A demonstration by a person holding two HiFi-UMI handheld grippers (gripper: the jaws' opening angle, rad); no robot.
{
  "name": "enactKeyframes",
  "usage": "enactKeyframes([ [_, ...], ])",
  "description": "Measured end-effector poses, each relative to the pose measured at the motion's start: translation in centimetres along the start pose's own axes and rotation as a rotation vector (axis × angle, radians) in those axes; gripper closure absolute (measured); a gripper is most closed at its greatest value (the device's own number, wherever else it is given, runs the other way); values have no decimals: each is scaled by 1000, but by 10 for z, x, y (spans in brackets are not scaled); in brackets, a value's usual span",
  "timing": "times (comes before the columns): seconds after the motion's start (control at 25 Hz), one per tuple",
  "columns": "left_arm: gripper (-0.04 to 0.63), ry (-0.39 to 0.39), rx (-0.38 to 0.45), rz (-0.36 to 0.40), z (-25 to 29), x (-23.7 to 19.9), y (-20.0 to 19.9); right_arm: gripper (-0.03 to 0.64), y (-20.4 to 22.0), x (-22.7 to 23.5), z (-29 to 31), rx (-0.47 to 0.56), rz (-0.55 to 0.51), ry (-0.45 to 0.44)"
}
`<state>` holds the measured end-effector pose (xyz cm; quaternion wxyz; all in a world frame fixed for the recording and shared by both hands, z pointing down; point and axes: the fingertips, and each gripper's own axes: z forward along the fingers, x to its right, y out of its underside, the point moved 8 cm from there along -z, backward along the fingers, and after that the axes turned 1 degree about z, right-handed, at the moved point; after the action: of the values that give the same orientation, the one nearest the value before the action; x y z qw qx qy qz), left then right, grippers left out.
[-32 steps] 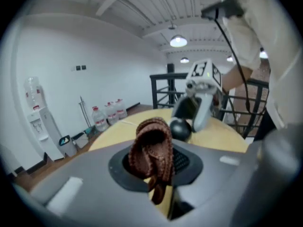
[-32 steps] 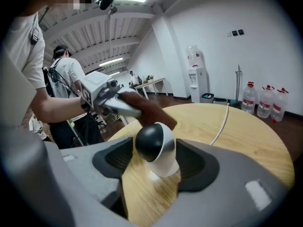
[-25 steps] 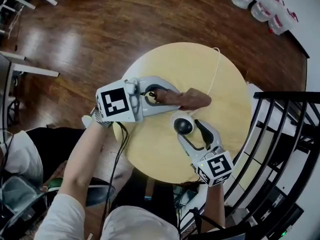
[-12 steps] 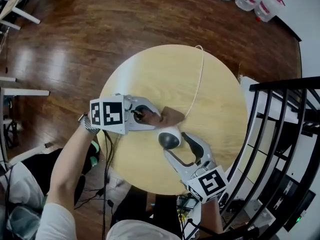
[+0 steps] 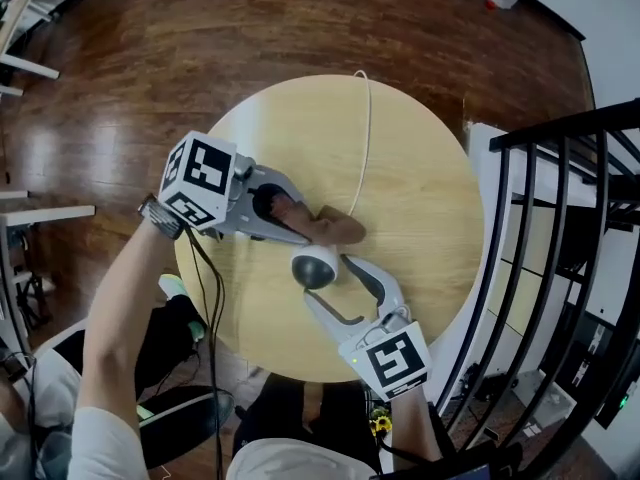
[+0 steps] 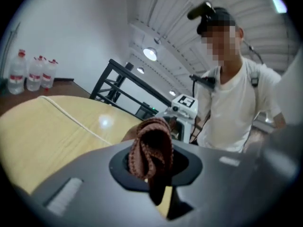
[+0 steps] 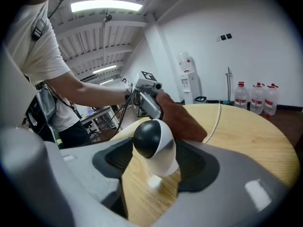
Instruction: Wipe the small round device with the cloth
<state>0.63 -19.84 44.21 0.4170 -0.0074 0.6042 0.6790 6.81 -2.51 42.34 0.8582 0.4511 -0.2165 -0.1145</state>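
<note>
Brown cloth (image 5: 338, 230) has swung round with the left gripper (image 5: 300, 223). A second ago its marker cube (image 5: 200, 183) faced flat up at the head view, and the cloth lay stretched out to the right along the far side of the device (image 5: 315, 266). Now the gripper has rolled so that two faces of the cube show, its nose has dipped towards the table (image 5: 430, 168), and the cloth is bunched shorter, its free end just beyond the device on the far right. The left jaws stay closed on one end of the cloth, and a folded loop of it stands up between them in the left gripper view. The right gripper (image 5: 325, 276) has hardly altered: its jaws stand fairly wide but are clamped on the white body of the device, with the dark dome uppermost. It holds the device near the middle of the table, a little toward the near edge; whether the foot rests on the wood I cannot tell. In the right gripper view the cloth sits right behind the dome, so close that I cannot tell whether they touch. I judge that the cloth has been brought up to the device but the wipe proper is barely begun. The left hand likely has to draw the cloth across the dome while the right holds firm. The white cable (image 5: 365, 138) lies well apart on the far half of the table.
</note>
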Motion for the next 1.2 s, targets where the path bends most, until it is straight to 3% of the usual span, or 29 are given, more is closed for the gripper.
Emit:
enactKeyframes([
  [0.16,531,164,6,-30,2,-1,-27,331,-2,-1,1,4,3,7],
  [0.32,531,274,-112,-22,9,4,-45,331,-2,-7,4,0,12,21],
  [0.76,531,251,-509,-125,45,-37,-38,331,16,-9,-10,-12,78,43],
  [0.92,531,246,-557,-143,56,-43,-29,333,12,-12,-13,6,69,39],
  [1.2,529,191,-567,-123,63,-46,-28,331,10,-8,-21,26,85,40],
])
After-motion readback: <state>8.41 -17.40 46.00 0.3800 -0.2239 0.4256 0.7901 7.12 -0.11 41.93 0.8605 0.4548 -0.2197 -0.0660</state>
